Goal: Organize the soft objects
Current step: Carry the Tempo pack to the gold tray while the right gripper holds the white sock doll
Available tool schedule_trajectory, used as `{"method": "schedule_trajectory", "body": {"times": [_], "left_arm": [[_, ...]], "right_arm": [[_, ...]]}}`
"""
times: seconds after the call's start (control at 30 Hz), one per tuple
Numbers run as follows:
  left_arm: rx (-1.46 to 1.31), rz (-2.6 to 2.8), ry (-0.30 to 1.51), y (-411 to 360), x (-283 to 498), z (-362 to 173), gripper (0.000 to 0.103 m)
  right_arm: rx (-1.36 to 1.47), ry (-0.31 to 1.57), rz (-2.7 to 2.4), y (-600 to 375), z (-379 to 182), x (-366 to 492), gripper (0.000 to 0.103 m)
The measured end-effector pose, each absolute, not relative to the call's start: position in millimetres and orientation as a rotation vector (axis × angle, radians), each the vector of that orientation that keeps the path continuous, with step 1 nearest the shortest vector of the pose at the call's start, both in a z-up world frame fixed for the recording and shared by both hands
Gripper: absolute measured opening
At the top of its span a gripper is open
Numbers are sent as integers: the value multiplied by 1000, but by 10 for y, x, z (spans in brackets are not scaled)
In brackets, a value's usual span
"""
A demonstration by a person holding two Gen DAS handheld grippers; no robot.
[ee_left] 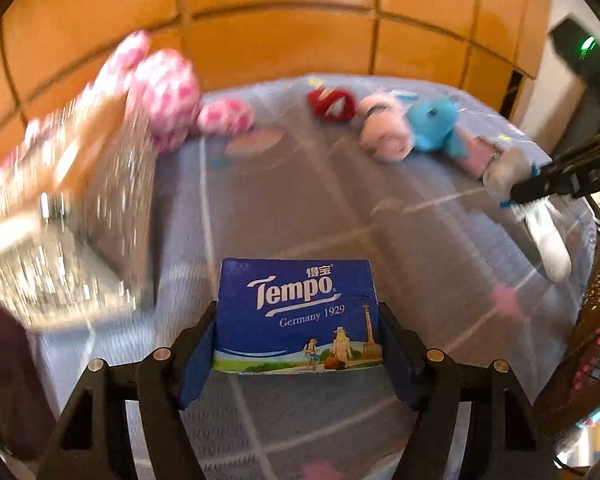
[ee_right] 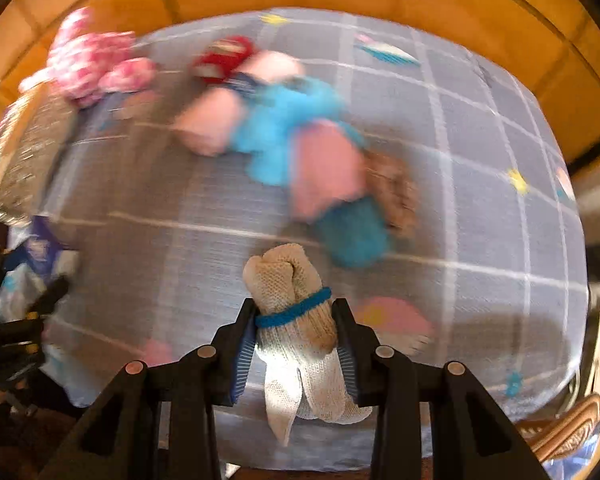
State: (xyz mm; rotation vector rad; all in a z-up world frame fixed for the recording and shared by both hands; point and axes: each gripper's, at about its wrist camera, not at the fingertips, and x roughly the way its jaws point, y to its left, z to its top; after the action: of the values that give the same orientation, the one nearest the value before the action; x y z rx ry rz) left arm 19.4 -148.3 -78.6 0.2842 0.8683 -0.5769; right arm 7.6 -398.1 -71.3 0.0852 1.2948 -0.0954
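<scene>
The left claw [ee_left: 296, 344] is squeezed tight on a blue pack of tissues [ee_left: 298, 316], with one finger on each side of it, and holds the pack up above the table. The right claw [ee_right: 296, 334] is squeezed tight on a rolled-up pair of cream gloves [ee_right: 300, 312] that has a blue band around the middle, and it holds that up too. Under both claws is a table with a gray checked cloth [ee_right: 480, 208]. Farther out on the cloth the soft toys lie in a loose row: a red one [ee_left: 332, 103], a pale pink one [ee_left: 384, 128] and a bright blue one [ee_left: 436, 128], all touching or nearly touching. A pink spotted plush [ee_left: 168, 92] sits at the far left, beside a shiny silver container [ee_left: 112, 208]. That part is very blurry, so I cannot tell if anything is inside it. The tidy-up looks like it is somewhere in the middle. Two soft things are picked up but not put anywhere yet, and the toys still lie out on the cloth, so most of the sorting seems left to do.
</scene>
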Motion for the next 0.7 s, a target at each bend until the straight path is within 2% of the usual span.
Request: {"method": "schedule_trajectory", "body": {"times": [0.07, 0.27, 0.43, 0.7], "left_arm": [[239, -563, 906, -1377, 237, -911, 73], [215, -554, 836, -1316, 181, -1002, 74], [208, -557, 809, -1311, 161, -984, 74], [198, -551, 793, -1314, 134, -947, 74]], "right_arm": [[38, 1273, -61, -3700, -685, 210, 37], [54, 1325, -81, -3367, -912, 641, 37], [47, 1272, -160, -3316, -1103, 734, 45], [64, 1254, -158, -3268, -1083, 701, 44]]}}
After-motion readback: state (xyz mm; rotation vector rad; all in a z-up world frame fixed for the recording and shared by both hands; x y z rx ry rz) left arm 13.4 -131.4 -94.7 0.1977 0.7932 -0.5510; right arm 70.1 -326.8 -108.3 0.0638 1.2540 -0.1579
